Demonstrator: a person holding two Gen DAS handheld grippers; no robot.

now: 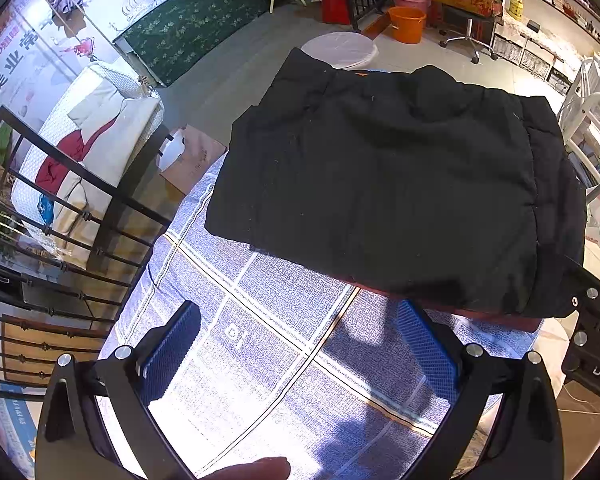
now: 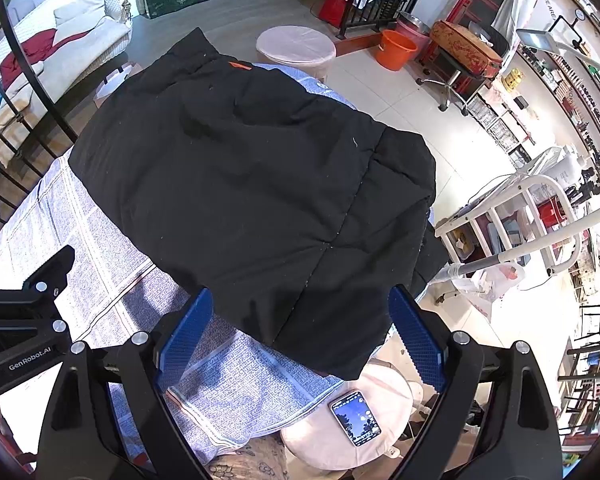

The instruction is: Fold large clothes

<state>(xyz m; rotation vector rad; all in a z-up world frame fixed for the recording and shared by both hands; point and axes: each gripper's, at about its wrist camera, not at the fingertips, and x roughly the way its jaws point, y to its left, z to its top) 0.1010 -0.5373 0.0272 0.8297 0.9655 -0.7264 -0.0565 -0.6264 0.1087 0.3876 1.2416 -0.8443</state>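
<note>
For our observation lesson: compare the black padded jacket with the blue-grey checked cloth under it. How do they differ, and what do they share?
The black padded jacket is plain, thick and puffy; the checked cloth is thin, pale and patterned with lines. The jacket is folded into a compact block; the cloth is spread flat. The jacket lies on top and covers only part of the cloth. Both are textiles lying still, and neither open gripper, left or right, holds them.

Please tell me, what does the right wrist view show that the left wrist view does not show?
Only the right wrist view shows a phone lying on a pale stool, and the right tool, open.

Only the left wrist view shows the left tool, open, and a fingertip at the bottom edge.

Both show the folded black jacket on the blue checked cloth and the orange bucket.
</note>
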